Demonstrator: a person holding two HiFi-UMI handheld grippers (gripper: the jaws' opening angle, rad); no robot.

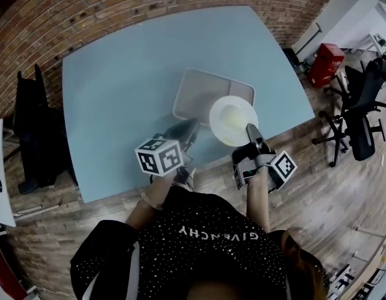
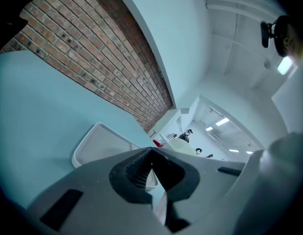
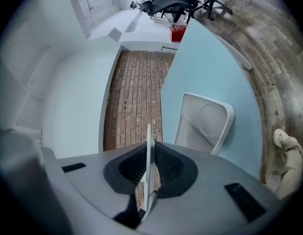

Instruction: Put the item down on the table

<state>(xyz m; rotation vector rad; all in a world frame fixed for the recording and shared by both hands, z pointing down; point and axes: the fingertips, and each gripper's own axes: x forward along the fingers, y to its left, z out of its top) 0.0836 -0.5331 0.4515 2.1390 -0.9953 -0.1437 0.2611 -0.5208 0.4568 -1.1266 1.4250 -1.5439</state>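
Right gripper [image 1: 250,130]: jaws clamped on the rim of a white plate [image 1: 233,120]. In the right gripper view the plate shows edge-on as a thin white line running between the two pads, gripped on both sides.

Plate position: in the head view it shows as a nearly full disc. It overlaps the near right corner of a grey tray [image 1: 199,89] and the near edge of the table [image 1: 118,92]. In the right gripper view the plate's edge stands apart from the tray, with brick wall showing between them, so the plate is held off the surface and is not set down.

Left gripper [image 1: 188,130]: jaws together at the tips, nothing between them. It sits just left of the plate at the near edge of the table, with its tips pointing toward the tray. Its own view shows the tray just beyond the jaws and part of the plate to the right.

Tray: lies flat on the table, right of centre, nearer the person's side. It is rectangular with rounded corners and a raised rim, and has a round recess in its floor. Nothing lies in it.

Table: pale blue top, bare apart from the tray.

Surroundings: a brick wall [image 1: 149,5] runs behind the far edge of the table. The floor is wooden. A black office chair [image 1: 365,105] and a red box [image 1: 325,64] stand well to the right.
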